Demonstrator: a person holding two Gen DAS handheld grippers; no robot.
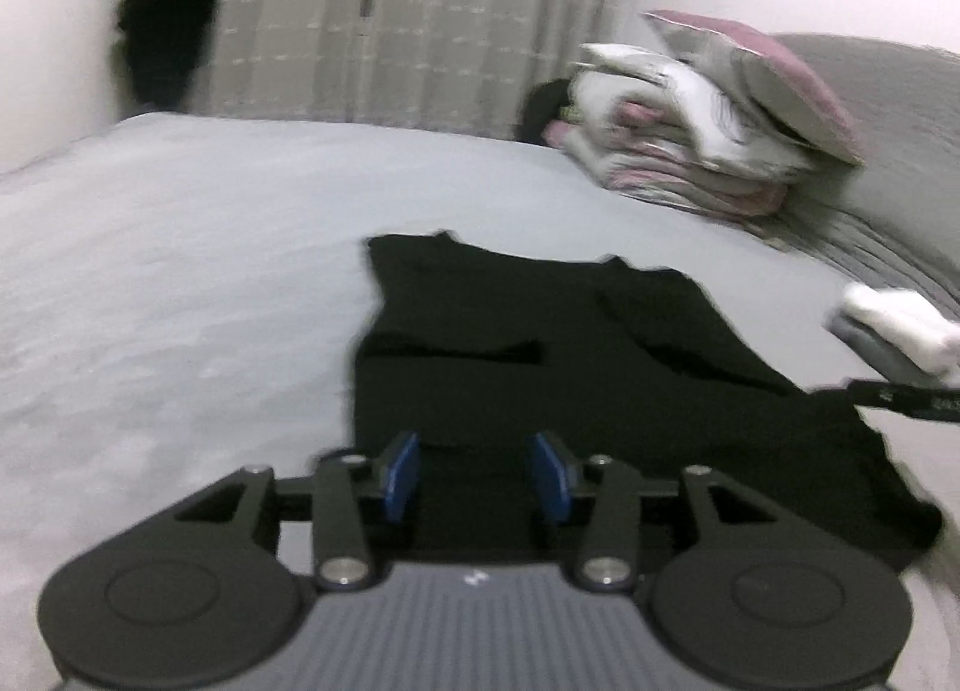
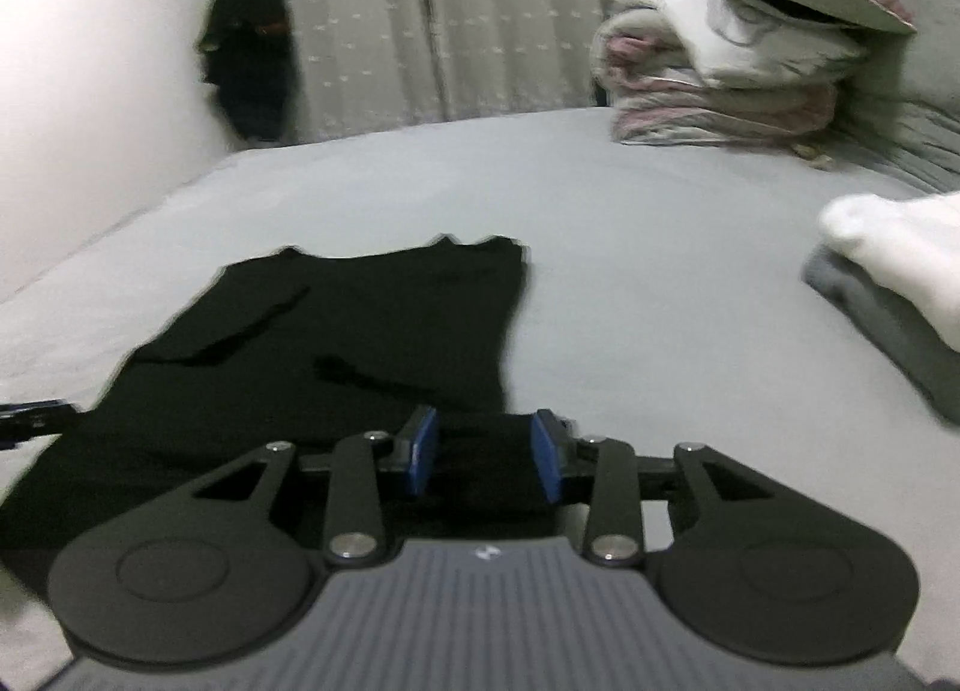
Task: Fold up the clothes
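Black garment (image 1: 540, 367) lies flat on bed (image 1: 180, 271); left tool (image 1: 477, 472) and right tool (image 2: 486, 451) jaws apart over its near hem.

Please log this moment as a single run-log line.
black fabric garment: flat on grey bedsheet | left gripper: open at near hem | right gripper: open, hem between pads

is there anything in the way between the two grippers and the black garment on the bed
Nothing visible. The black garment lies flat on the grey bedsheet, and both the left gripper and the right gripper are already at its near edge, jaws apart. The folded clothes and the bedding pile sit well off to the side.
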